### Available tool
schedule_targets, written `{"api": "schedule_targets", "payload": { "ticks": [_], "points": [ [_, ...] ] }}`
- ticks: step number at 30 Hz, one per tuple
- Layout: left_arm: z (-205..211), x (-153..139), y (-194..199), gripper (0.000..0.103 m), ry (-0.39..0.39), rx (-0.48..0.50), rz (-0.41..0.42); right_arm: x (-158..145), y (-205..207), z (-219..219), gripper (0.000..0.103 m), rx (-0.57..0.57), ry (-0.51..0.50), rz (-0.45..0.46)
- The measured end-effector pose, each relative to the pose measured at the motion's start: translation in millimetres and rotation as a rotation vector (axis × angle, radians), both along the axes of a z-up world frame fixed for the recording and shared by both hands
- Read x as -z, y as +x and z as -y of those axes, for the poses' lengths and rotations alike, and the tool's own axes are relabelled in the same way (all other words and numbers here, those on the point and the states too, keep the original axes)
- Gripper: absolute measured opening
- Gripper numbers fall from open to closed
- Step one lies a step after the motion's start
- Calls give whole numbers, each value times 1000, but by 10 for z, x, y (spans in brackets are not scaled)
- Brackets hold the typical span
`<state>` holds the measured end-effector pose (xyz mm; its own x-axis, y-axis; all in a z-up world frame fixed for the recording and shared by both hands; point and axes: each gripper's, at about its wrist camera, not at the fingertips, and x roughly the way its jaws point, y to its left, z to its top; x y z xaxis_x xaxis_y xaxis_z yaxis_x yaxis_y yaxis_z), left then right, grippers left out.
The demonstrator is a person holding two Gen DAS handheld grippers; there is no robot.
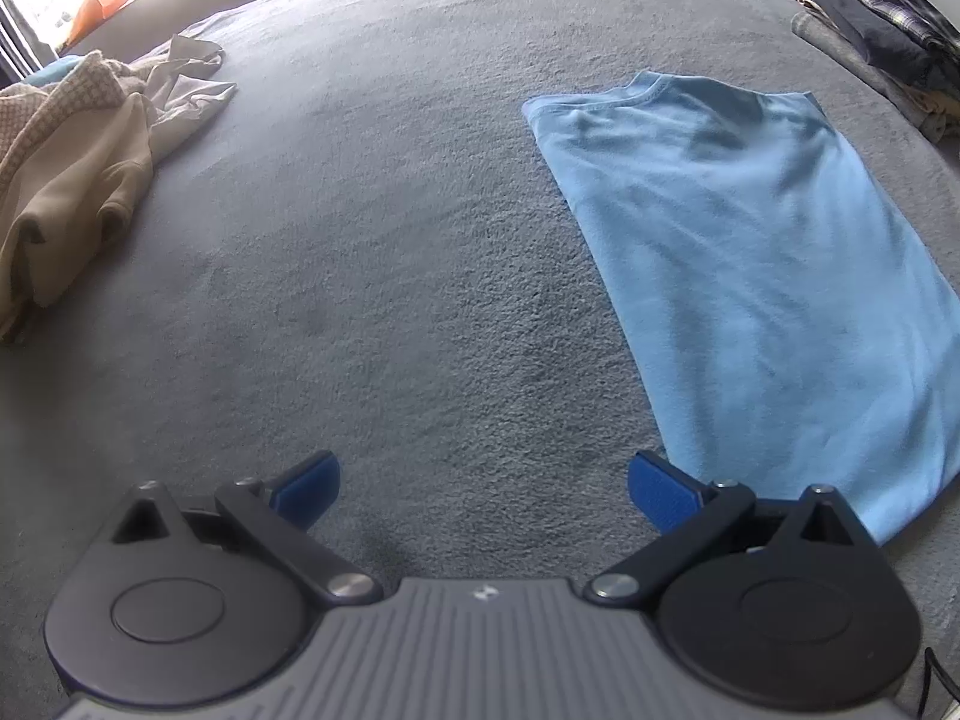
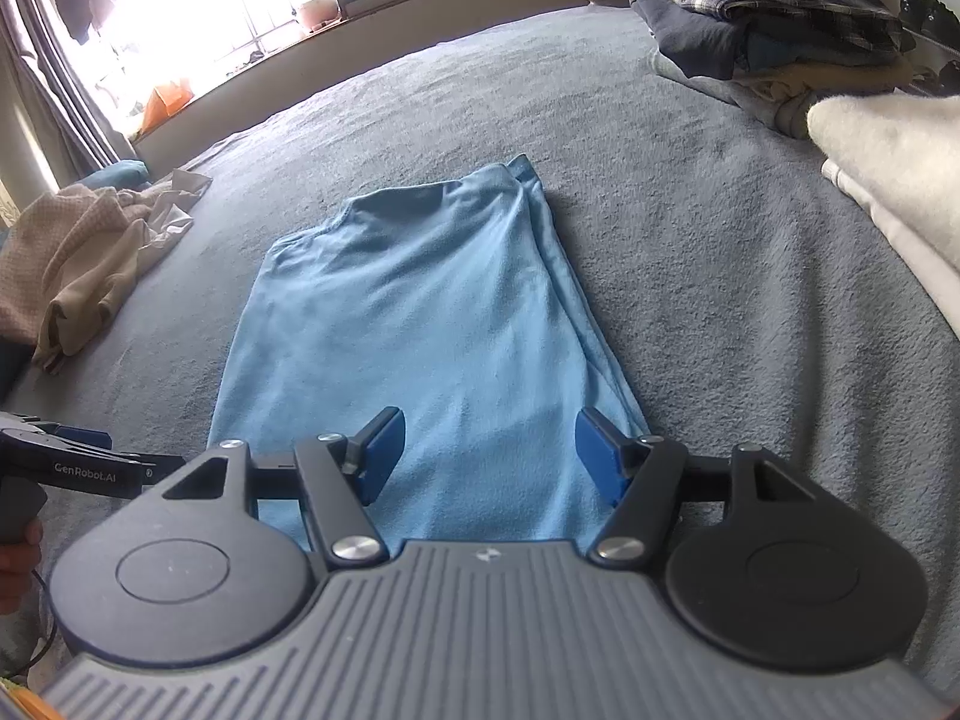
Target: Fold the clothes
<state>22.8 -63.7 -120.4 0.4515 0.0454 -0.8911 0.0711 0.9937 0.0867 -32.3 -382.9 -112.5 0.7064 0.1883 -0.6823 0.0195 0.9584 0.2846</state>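
Currently the light blue shirt (image 2: 420, 324) lies flat on the grey blanket (image 2: 720, 300) as a long strip, sides tucked in. Both the left gripper (image 1: 483, 489) and the right gripper (image 2: 489, 450) are held released, grasping nothing. A lengthwise fold is judged outstanding: the near hem would need pinching.

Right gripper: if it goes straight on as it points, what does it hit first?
Likely the blue shirt: the open right gripper points along it, near its hem. Its height above the cloth is unclear.
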Motion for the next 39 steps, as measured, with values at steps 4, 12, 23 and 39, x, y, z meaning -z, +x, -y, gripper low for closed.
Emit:
{"api": "schedule_targets", "payload": {
  "ticks": [4,12,23,39],
  "points": [
    [-48,-53,-7,103,-99,50,71,3,68,22,63,0,-4,8],
    [-142,-133,133,103,-304,160,237,-74,480,430,66,-2,63,89],
    [-146,221,679,98,-462,167,164,429,1466,1068,67,-96,400,-72],
    [-304,395,1310,50,-730,122,78,740,2275,1079,44,-268,606,-135]
  ]
}}
